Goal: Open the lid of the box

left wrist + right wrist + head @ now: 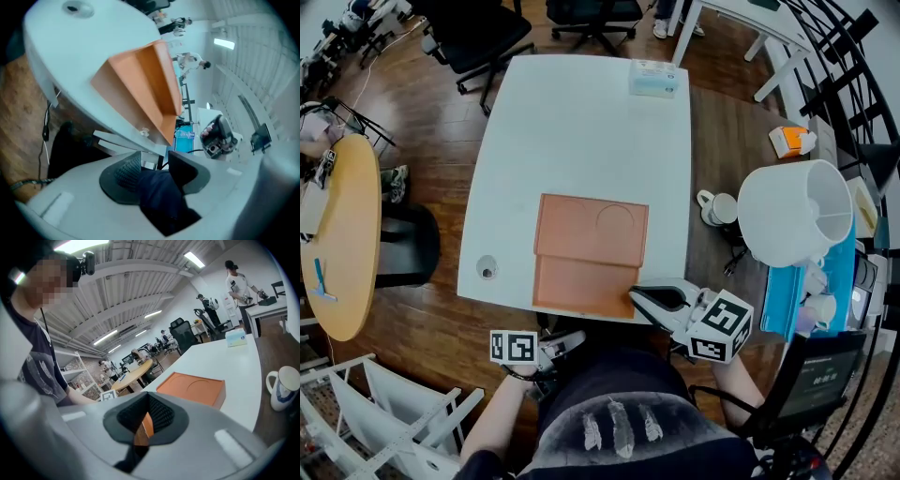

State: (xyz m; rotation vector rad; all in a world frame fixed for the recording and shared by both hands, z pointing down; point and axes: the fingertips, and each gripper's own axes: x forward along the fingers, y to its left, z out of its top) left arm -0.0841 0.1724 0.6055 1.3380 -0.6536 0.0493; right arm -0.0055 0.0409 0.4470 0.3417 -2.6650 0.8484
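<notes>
A flat orange box (589, 253) lies on the white table (581, 131) near its front edge, with a round shape pressed into its top and a lower front section. My right gripper (649, 298) sits at the box's front right corner. Its jaws are nearly together, and a thin orange sliver shows in the slit. I cannot tell whether they pinch the box. In the right gripper view the box (192, 389) lies just beyond. My left gripper (567, 342) hangs below the table's front edge, open, with dark cloth behind its fingers (126, 171). From there the box (145, 84) is seen from below.
A mug (717, 206) stands right of the table beside a large white shade (795, 211). A tissue box (653, 78) sits at the table's far edge. A round wooden table (342, 234) is at the left, with black chairs (478, 37) behind. People stand in the background.
</notes>
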